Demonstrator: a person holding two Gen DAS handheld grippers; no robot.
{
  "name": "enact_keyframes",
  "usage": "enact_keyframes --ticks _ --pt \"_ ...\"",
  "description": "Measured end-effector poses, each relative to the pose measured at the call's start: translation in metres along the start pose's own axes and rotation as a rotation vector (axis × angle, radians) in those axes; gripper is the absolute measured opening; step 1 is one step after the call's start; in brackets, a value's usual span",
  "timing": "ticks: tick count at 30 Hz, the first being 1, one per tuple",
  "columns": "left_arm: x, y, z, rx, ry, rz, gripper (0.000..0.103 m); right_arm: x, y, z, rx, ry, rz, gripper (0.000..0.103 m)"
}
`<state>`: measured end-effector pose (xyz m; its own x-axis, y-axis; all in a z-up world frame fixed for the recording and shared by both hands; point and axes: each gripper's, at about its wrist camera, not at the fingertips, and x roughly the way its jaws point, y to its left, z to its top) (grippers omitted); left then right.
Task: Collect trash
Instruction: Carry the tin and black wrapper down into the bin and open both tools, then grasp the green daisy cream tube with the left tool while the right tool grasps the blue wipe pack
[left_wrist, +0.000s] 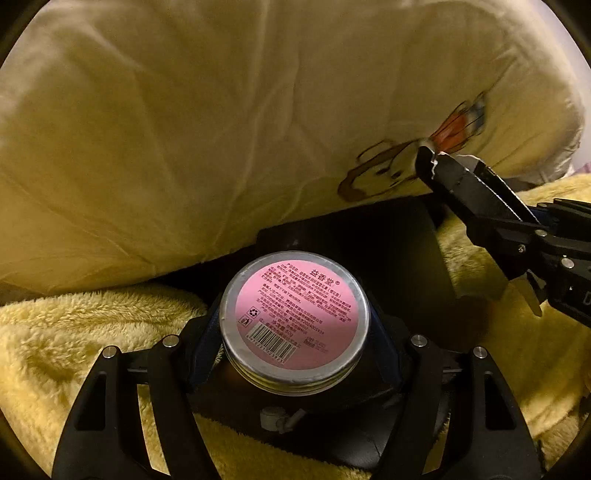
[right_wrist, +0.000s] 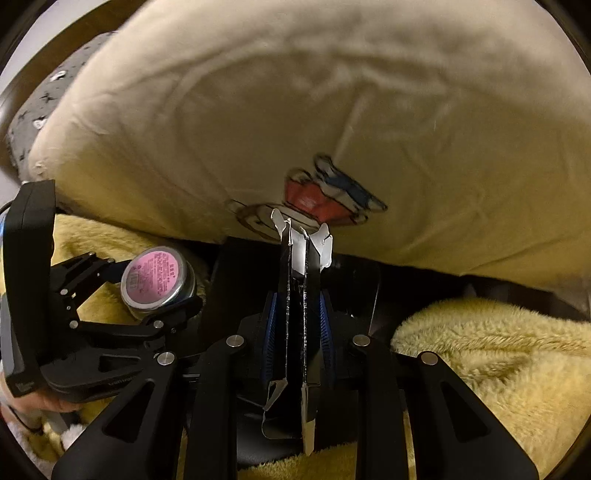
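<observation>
— What is the left gripper (left_wrist: 295, 325) doing?

— Its jaws stand apart, clamped on a round metal tin (left_wrist: 293, 317) by the tin's side wall. The tin's flat end, with a pink label and a barcode, faces away from the gripper, so its short axis runs along the fingers.

— And the right gripper (right_wrist: 297, 314)?

— Pressed nearly together, pinching a flattened black carton (right_wrist: 297, 280) between the blue pads (right_wrist: 327, 325). The carton's long axis runs along the fingers; its torn white edge pokes out beyond the tips, and another ragged end hangs back toward the camera.

— What lies under them?

— Both grippers hang over a dark, boxy container (left_wrist: 369, 236); what it is I cannot tell. It sits in a fluffy yellow blanket (right_wrist: 498, 350).

— And farther out?

— A pale yellow pillow (left_wrist: 221, 129) with a cartoon print fills the background, its edge overhanging the container. From the right wrist view, the left gripper with the tin shows at left, near the carton but apart from it.
</observation>
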<state>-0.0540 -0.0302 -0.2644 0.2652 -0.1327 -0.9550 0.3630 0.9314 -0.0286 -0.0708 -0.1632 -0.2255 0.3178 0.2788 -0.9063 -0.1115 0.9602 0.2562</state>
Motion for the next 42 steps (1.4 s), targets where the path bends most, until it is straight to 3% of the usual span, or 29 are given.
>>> enact_keyframes --ticks 6,8,12,15,17,22,26,29,33,42 --pt "0.004 -0.001 0.002 -0.003 0.02 0.042 0.068 0.011 0.001 -0.002 0.007 0.028 -0.008 0.032" --pt "0.002 0.0 0.002 -0.006 0.017 0.046 0.076 0.012 0.0 -0.003 0.013 0.025 -0.015 0.033" --pt "-0.003 0.001 0.005 -0.006 -0.001 0.058 0.084 0.007 -0.002 0.003 0.033 0.011 -0.028 0.049" --pt "-0.01 -0.003 0.008 0.0 -0.022 0.076 0.085 -0.003 -0.005 0.005 0.034 -0.011 -0.034 0.053" --pt "-0.016 -0.005 0.01 0.001 -0.043 0.083 0.085 -0.008 -0.007 0.006 0.031 -0.039 -0.042 0.062" --pt "-0.059 0.001 0.023 -0.009 -0.159 0.113 0.085 -0.048 -0.009 0.026 0.016 -0.172 -0.066 0.069" --pt "-0.101 0.009 0.037 -0.035 -0.284 0.141 0.085 -0.095 -0.005 0.044 -0.037 -0.325 -0.146 0.071" --pt "-0.132 0.021 0.051 -0.06 -0.386 0.156 0.085 -0.117 -0.007 0.057 -0.051 -0.402 -0.173 0.072" --pt "-0.154 0.031 0.074 -0.08 -0.465 0.178 0.085 -0.132 -0.014 0.083 -0.044 -0.49 -0.21 0.073" --pt "-0.171 0.037 0.143 -0.099 -0.575 0.177 0.085 -0.136 -0.033 0.156 -0.005 -0.549 -0.249 0.073"
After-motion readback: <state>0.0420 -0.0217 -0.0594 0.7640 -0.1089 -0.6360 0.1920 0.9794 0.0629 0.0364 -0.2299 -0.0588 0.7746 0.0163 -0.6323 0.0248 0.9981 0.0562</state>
